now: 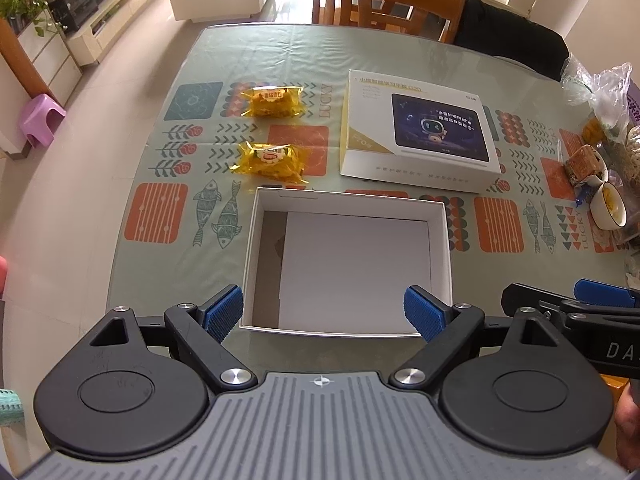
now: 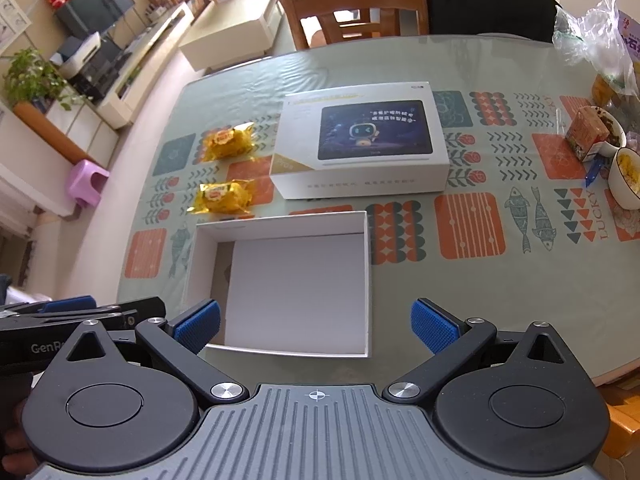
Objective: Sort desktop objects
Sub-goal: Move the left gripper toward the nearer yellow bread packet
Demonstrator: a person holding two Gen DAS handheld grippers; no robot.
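An open white box (image 1: 256, 248) (image 2: 280, 222) sits on the patterned table near its front edge, with only a white sheet inside. Behind it to the left lie two yellow wrapped snacks, the nearer snack (image 1: 272, 162) (image 2: 222, 197) and the farther snack (image 1: 274, 100) (image 2: 229, 142). The box lid (image 1: 420, 136) (image 2: 364, 140), printed with a tablet picture, lies behind the box to the right. My left gripper (image 1: 323, 312) hangs open over the box's near rim. My right gripper (image 2: 315, 328) is open too, above the box's near right corner. Neither holds anything.
At the table's right edge stand a white bowl (image 1: 609, 209) (image 2: 626, 178) with yellow food, a small carton (image 2: 588, 132) in another bowl, and plastic bags (image 2: 592, 40). Wooden chairs (image 2: 352, 8) stand behind the table. A purple stool (image 1: 42, 118) is on the floor, left.
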